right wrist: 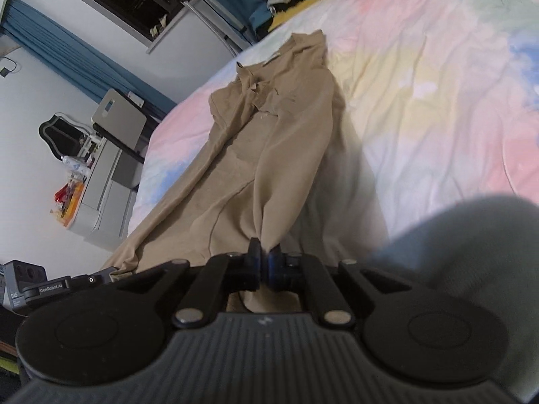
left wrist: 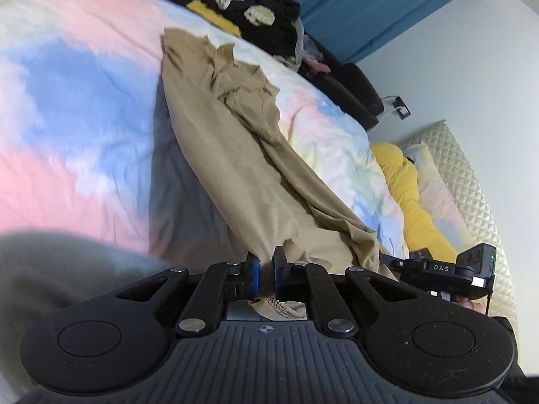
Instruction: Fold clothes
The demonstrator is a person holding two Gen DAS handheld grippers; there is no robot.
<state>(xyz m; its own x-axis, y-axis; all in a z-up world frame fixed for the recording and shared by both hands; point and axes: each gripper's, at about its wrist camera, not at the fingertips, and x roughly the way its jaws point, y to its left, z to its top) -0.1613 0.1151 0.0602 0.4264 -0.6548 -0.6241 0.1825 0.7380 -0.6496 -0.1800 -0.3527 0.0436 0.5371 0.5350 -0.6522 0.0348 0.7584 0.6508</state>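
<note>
Two tongs are at work, one in each hand. The left tongs (left wrist: 266,262) are pinching the near hem of one tan garment (left wrist: 215,141); a bit of ribbed edge shows behind the blue pads, and the jaws stand almost together with cloth between them. The right tongs (right wrist: 264,256) are pressed tight on another part of the same hem, the fabric bunching into a peak right at the pads. In the left view the right tongs appear at about 3 o'clock, just beside the cloth edge; in the right view the left tongs appear at about 9 o'clock, low by the frame edge.

The tan garment (right wrist: 286,128) runs from both tongs toward 12 o'clock, lifted at the near end and lying on the bed farther out, with its collar at the far end. It looks folded lengthwise, with creased layers along one side. A shadow lies on the bed beside it.

The bed (left wrist: 77,101) carries one cover in pastel pink, blue, yellow and white patches. In the left view, at 1 o'clock beyond the collar, sits one heap of dark clothes (left wrist: 266,17) with pale pieces on top. At 3 o'clock lie one yellow cushion (left wrist: 411,195) and one quilted headboard (left wrist: 471,181). A blue curtain (left wrist: 370,3) hangs at the top.

In the right view, at 9 o'clock, stands one white cabinet (right wrist: 101,181) with small clutter on it, too small to count.
</note>
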